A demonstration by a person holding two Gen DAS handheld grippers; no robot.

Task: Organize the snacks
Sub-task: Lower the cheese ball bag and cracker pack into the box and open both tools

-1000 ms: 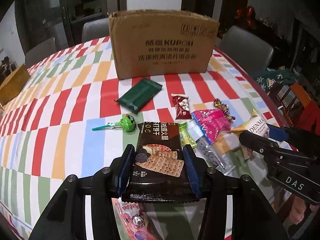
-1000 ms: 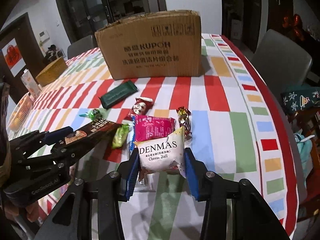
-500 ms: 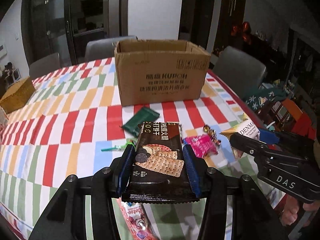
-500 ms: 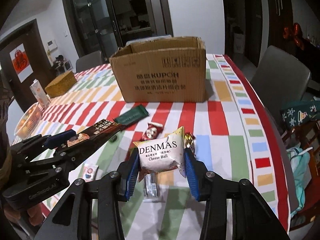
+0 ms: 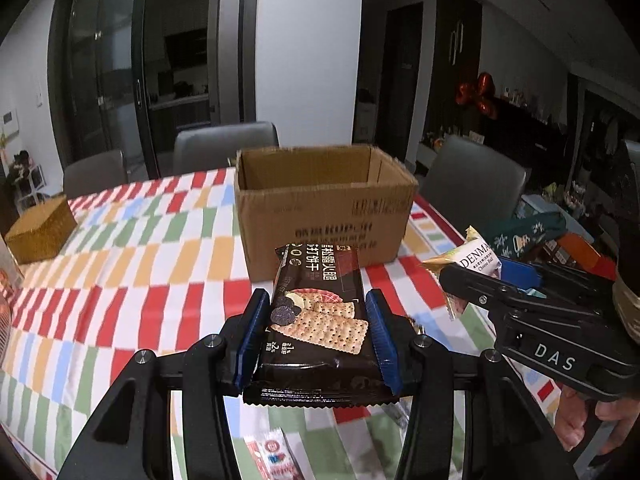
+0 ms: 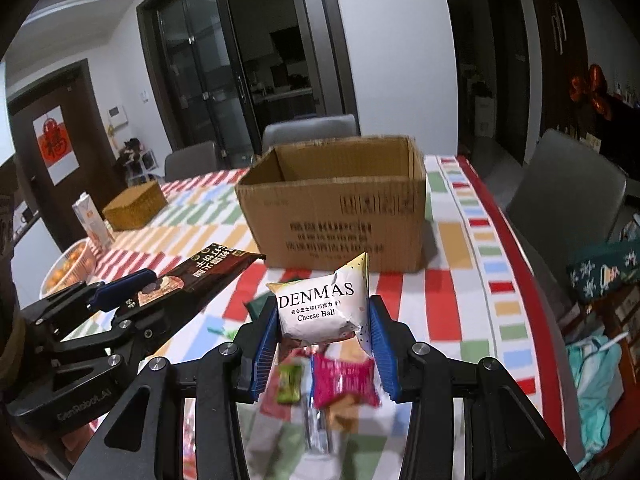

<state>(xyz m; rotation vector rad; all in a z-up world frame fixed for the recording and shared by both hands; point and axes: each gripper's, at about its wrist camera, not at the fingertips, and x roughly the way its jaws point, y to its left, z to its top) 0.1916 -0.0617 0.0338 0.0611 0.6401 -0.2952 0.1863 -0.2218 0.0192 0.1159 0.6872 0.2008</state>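
Above the table [image 5: 120, 280], a cracker pack [image 5: 318, 320] is clamped in the left claw [image 5: 316, 336] and a cheese ball bag [image 6: 322, 310] in the right claw [image 6: 324, 344], short of the box [image 6: 340, 216]. Both look light and crushable, so they're best gripped gently by the edges.

Left gripper [image 5: 318, 330] and right gripper [image 6: 324, 334] jaws clamped, side by side.
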